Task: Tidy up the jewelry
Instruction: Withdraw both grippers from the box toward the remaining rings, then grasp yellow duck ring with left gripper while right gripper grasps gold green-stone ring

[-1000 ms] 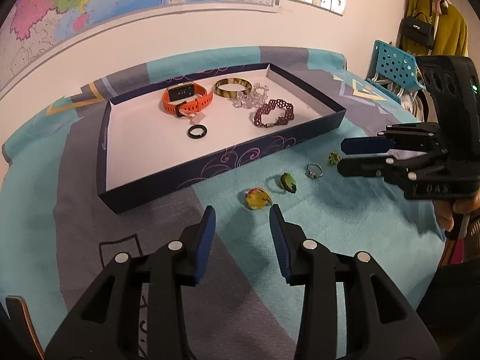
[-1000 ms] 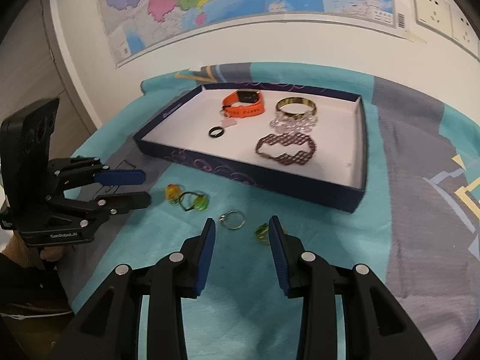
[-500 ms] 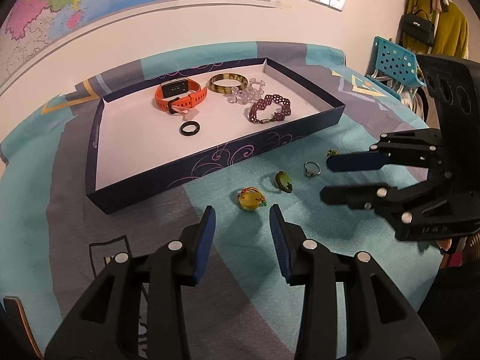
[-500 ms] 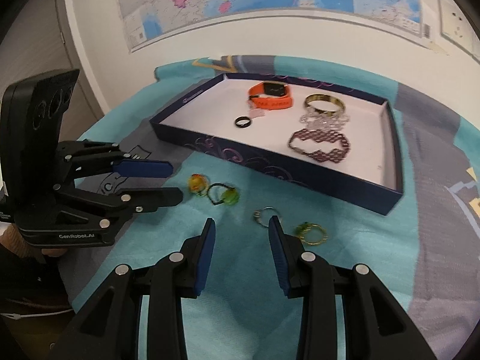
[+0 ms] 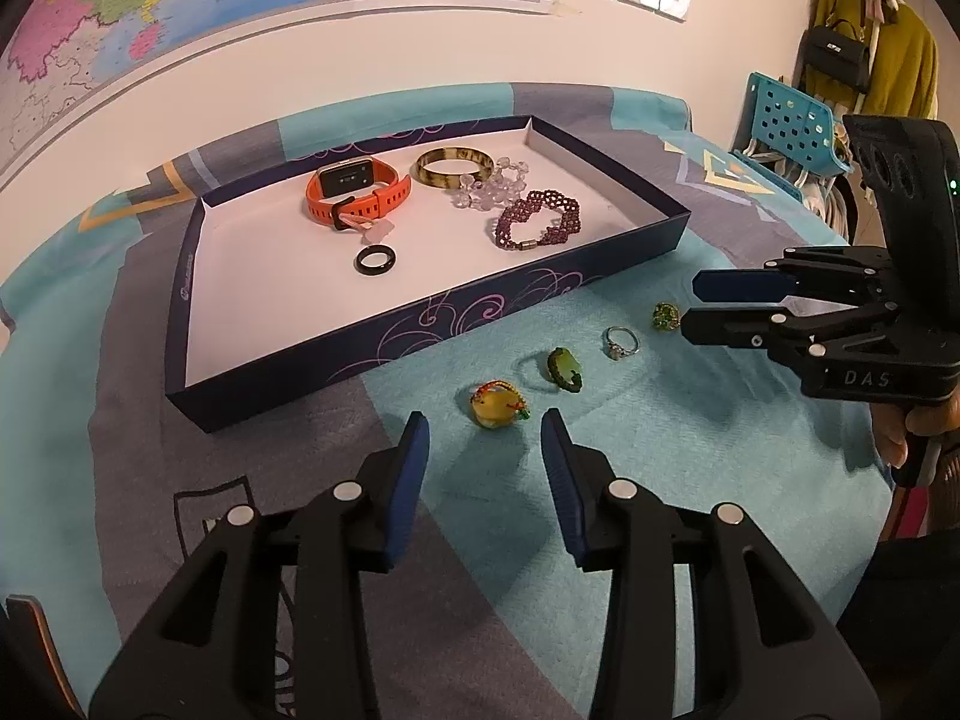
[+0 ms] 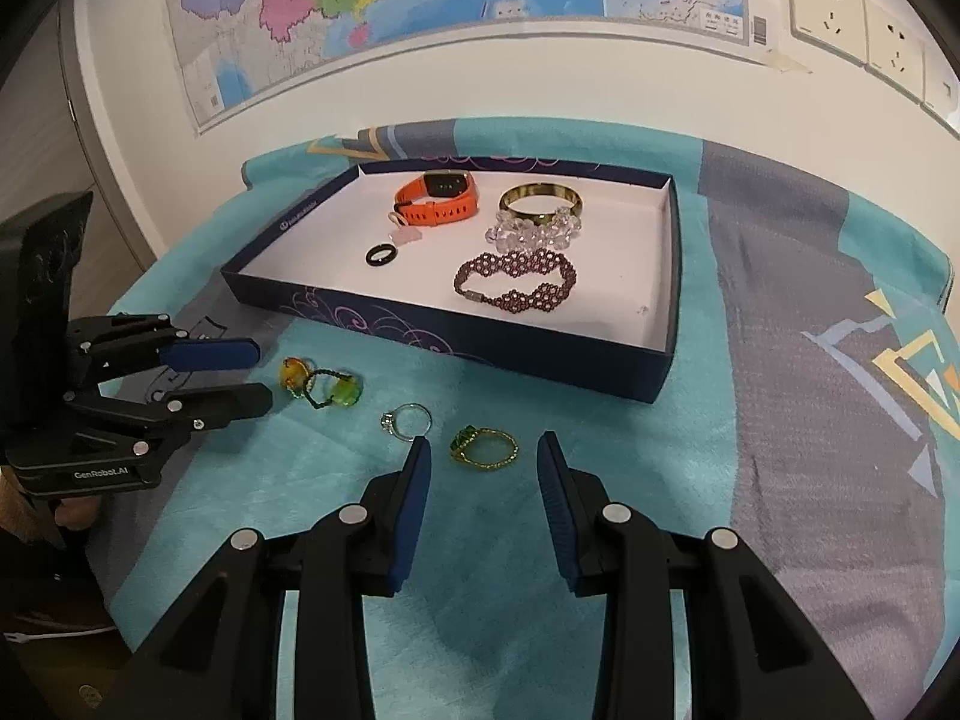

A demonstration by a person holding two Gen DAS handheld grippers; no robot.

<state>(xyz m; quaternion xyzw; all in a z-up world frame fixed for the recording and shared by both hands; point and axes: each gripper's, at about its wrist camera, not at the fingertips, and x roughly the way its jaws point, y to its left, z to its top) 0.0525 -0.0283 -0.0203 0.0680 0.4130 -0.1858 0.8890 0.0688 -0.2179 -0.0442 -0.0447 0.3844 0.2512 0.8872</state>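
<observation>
both jaws stand wide and empty: left gripper (image 5: 485,456) near the yellow ring (image 5: 497,406), right gripper (image 6: 480,474) just before the gold ring (image 6: 485,449); both rings lie outside the tray (image 6: 456,341).

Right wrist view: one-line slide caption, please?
Open right hand-held gripper poised over gold ring on the teal cloth, tray beyond.

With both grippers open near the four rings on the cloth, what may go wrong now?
1. The gold ring with green stone lies flat on the soft cloth; the right gripper might pinch cloth or slip.
2. The silver ring lies close beside it and could get knocked.
3. The yellow ring and green ring lie close together; the left gripper might push both.
</observation>
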